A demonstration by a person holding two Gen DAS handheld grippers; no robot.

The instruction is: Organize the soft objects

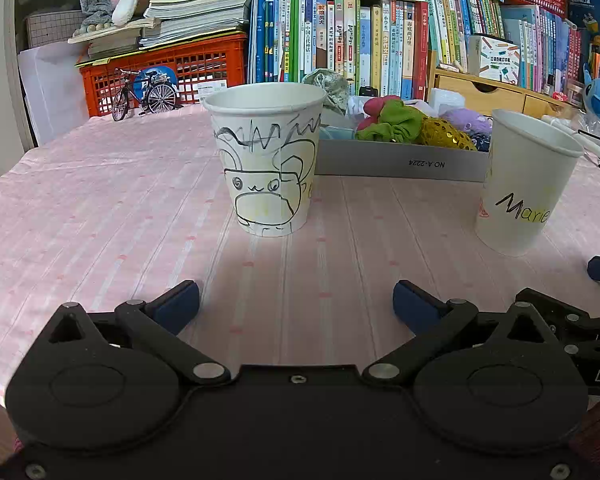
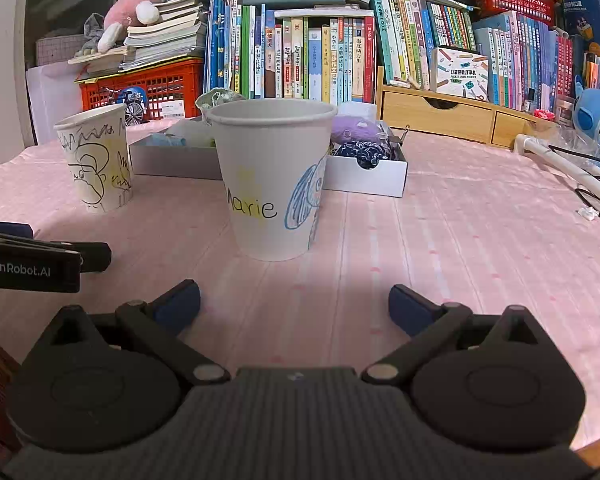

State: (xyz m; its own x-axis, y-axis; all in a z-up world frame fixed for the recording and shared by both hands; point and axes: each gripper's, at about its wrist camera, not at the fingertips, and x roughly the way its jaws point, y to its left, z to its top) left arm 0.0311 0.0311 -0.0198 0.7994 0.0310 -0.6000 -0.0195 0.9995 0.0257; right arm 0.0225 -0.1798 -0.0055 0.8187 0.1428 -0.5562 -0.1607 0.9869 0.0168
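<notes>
Cups (image 1: 266, 158) (image 2: 274, 178) stand ahead of both wide-spread, empty claws (image 1: 296, 304) (image 2: 294, 304).

Two cups (image 1: 266, 158) before box (image 1: 400, 164), apart.

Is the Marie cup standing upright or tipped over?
Upright. The Marie cup stands on its narrow base on the pink tablecloth, rim level and mouth up. Whether anything is inside, I cannot tell.
</notes>
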